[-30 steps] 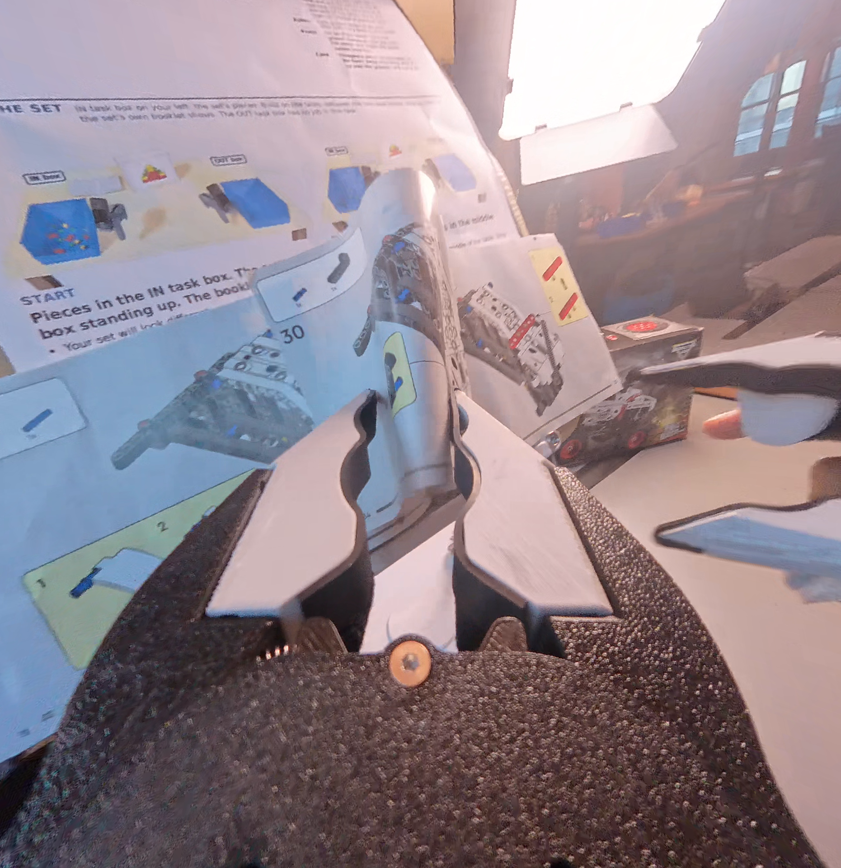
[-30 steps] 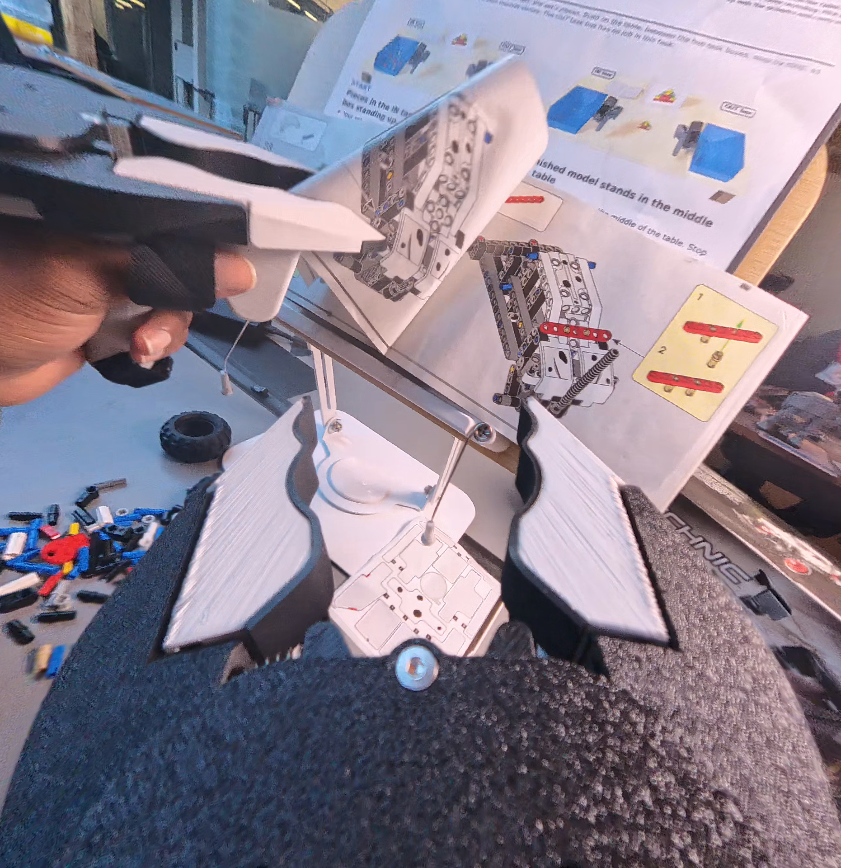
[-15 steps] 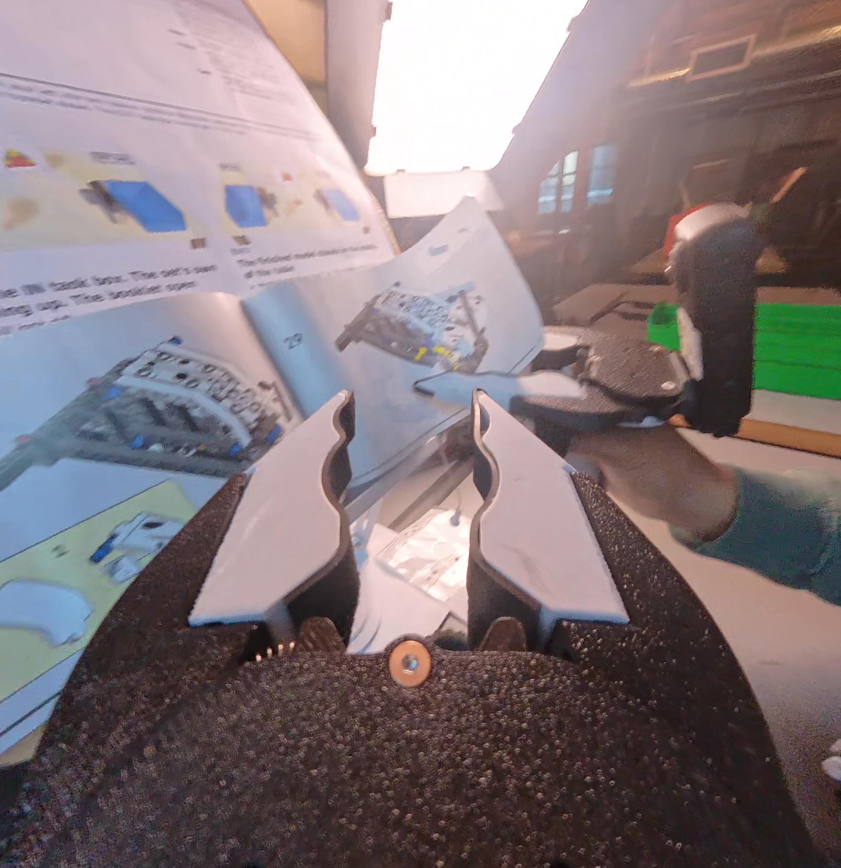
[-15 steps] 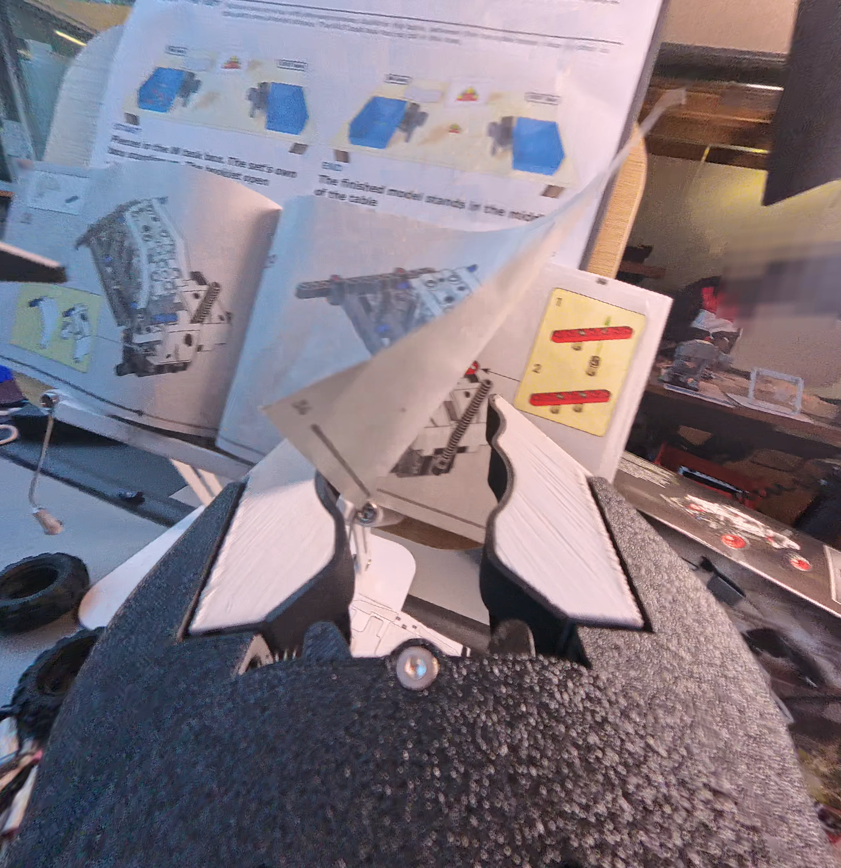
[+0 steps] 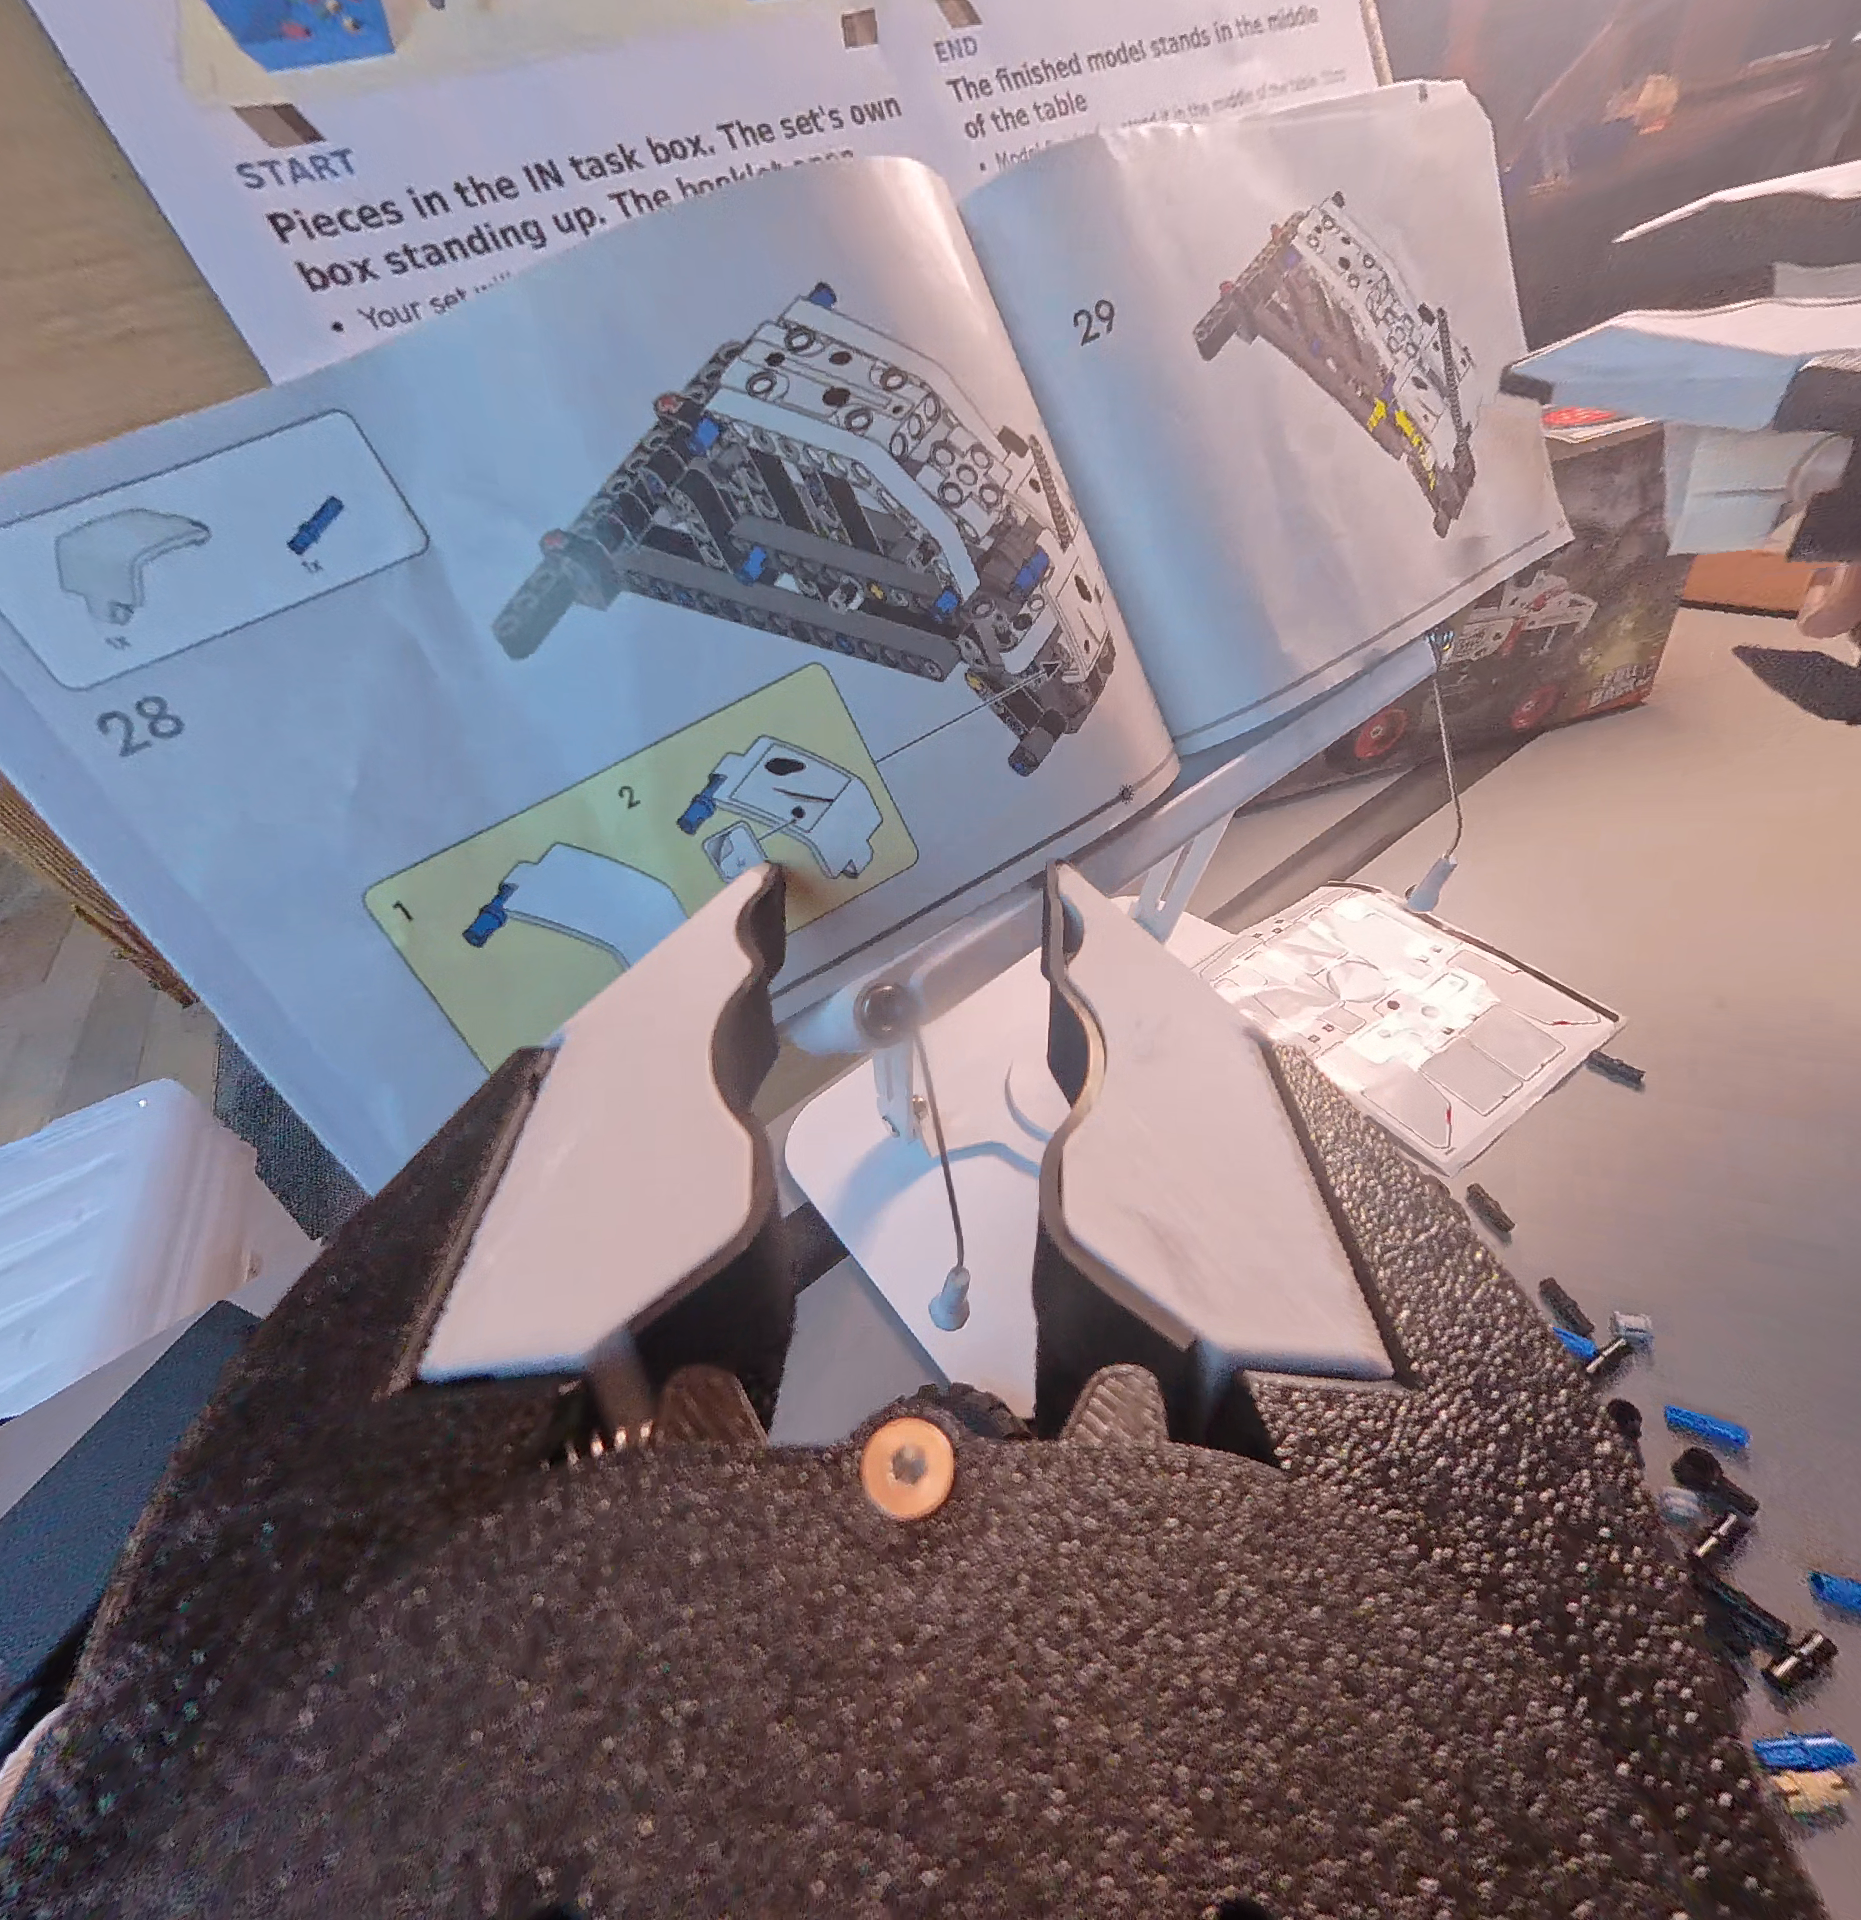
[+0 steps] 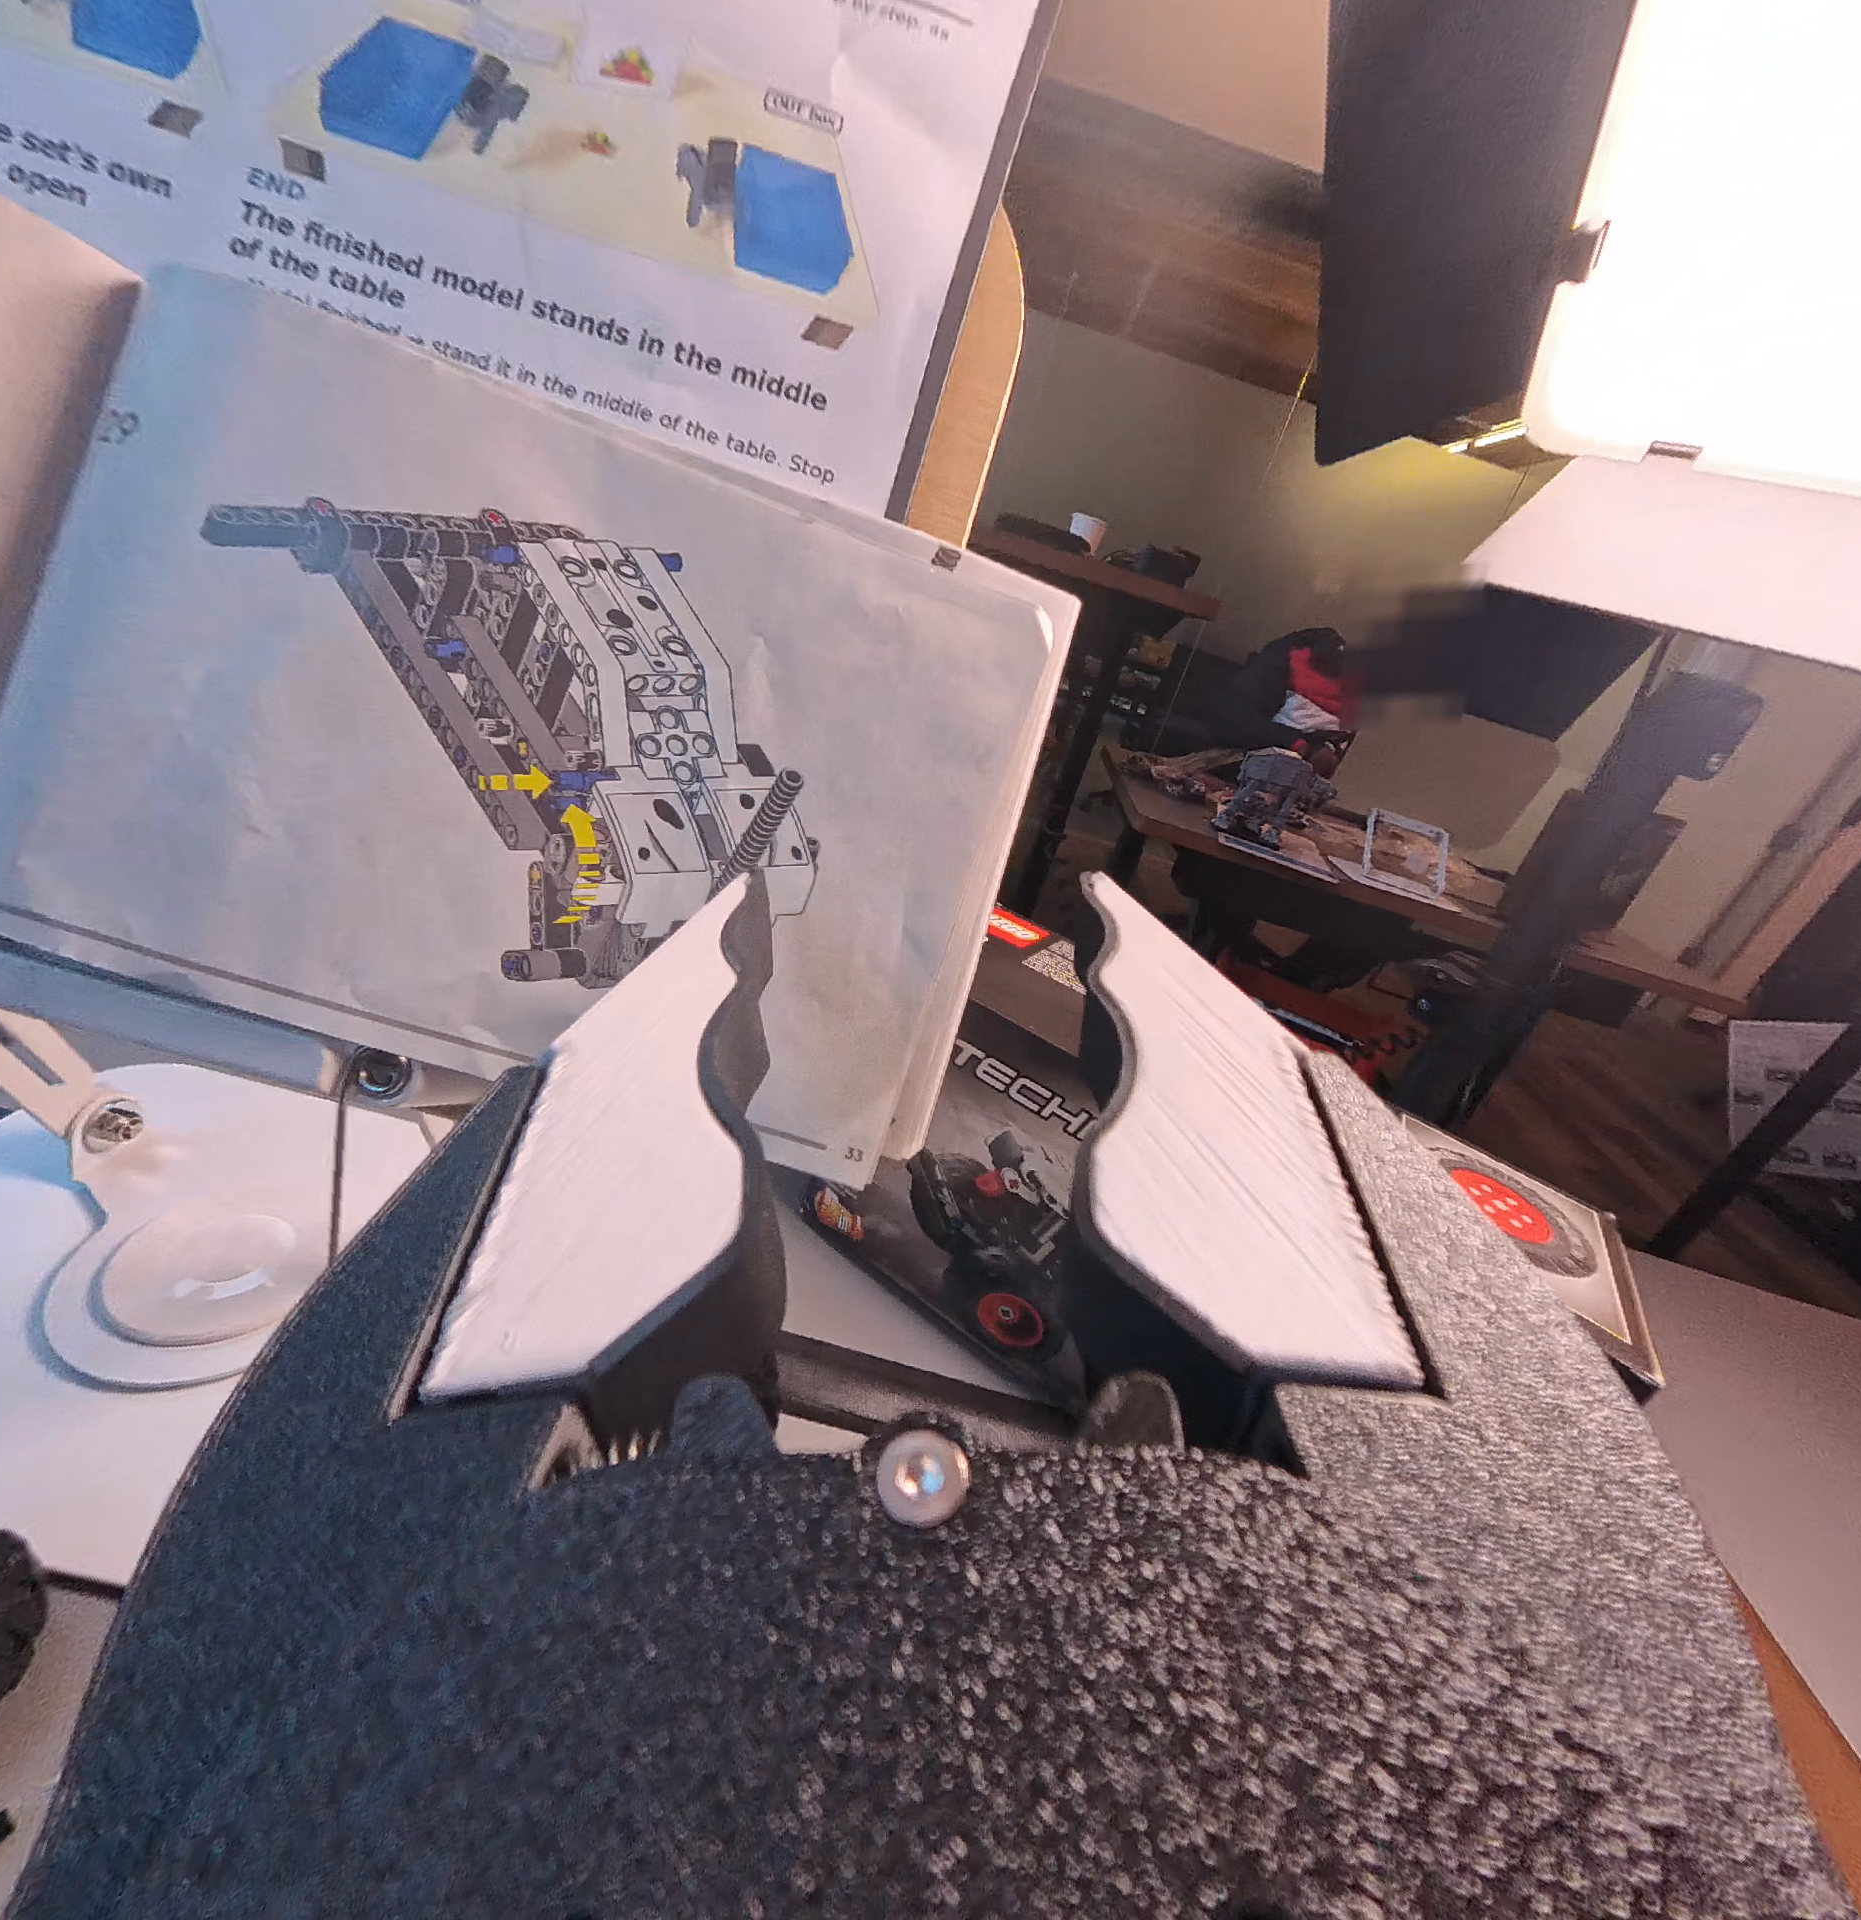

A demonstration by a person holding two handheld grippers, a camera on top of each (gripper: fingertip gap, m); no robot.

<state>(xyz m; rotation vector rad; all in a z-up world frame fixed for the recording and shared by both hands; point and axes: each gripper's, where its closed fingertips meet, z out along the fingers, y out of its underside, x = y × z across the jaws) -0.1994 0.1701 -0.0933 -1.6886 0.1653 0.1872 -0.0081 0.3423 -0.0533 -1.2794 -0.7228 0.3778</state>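
Note:
A building-instruction booklet (image 5: 614, 582) stands open on a white metal stand (image 5: 905, 1174), both pages lying flat. My left gripper (image 5: 910, 914) is open and empty, with its left fingertip close in front of the left page's lower edge. My right gripper (image 6: 921, 904) is open and empty in front of the right page (image 6: 417, 717). The page stack's right edge (image 6: 1009, 831) shows between its fingers. The right gripper also shows at the right edge of the left wrist view (image 5: 1736, 384).
A large printed sheet (image 5: 593, 156) stands behind the booklet. A toy box (image 6: 1009, 1216) lies right of the stand, and a sticker sheet (image 5: 1404, 997) lies in front. Small loose blue and black pieces (image 5: 1715, 1475) are scattered on the table. A black tyre (image 6: 1, 1621) lies at the left.
A second ago my left gripper pinched a booklet page and swung it rightward. It has let go, the page now lies flat on the right side, and both grippers have pulled back.

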